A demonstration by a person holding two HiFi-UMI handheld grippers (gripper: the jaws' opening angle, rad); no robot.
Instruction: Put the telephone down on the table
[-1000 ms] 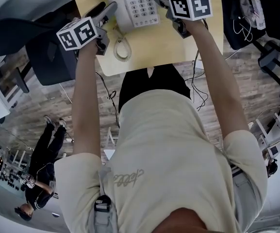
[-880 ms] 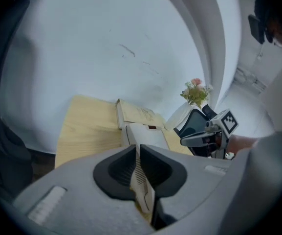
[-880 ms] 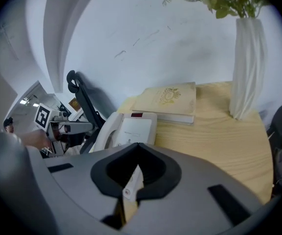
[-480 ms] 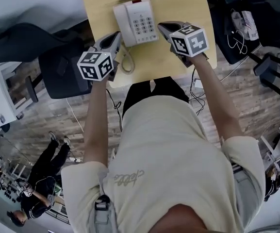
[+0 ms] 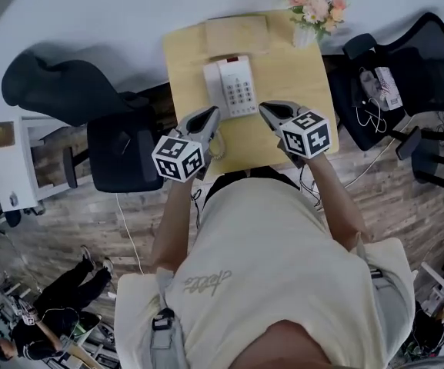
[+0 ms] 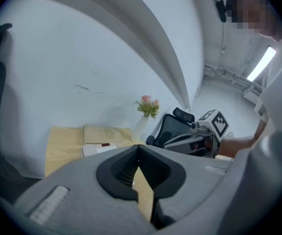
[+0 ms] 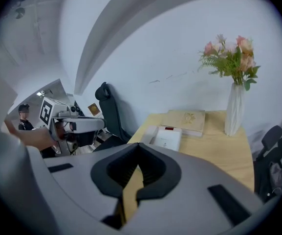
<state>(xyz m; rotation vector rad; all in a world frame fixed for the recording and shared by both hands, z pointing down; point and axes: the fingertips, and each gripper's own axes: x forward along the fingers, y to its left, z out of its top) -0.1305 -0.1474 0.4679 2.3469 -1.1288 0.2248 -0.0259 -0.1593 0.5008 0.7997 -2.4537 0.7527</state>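
Note:
The white push-button telephone (image 5: pixel 233 87) rests on the yellow table (image 5: pixel 283 75), handset on its cradle. My left gripper (image 5: pixel 210 116) hangs in the air short of the phone's near left corner, jaws shut on nothing. My right gripper (image 5: pixel 266 111) hovers off the phone's near right corner, also shut and empty. In the left gripper view the closed jaws of the left gripper (image 6: pixel 139 150) point over the telephone (image 6: pixel 99 149). In the right gripper view the right gripper (image 7: pixel 138 153) aims at the telephone (image 7: pixel 166 137) from above.
A tan book (image 5: pixel 237 33) lies behind the phone, and a white vase of flowers (image 5: pixel 314 10) stands at the far right corner. Black office chairs flank the table on the left (image 5: pixel 121 152) and right (image 5: pixel 391 75). The wall is just beyond.
Both grippers have drawn back from the telephone's sides and risen towards the person. The telephone stays put on the table, and the head view now takes in more of the room.

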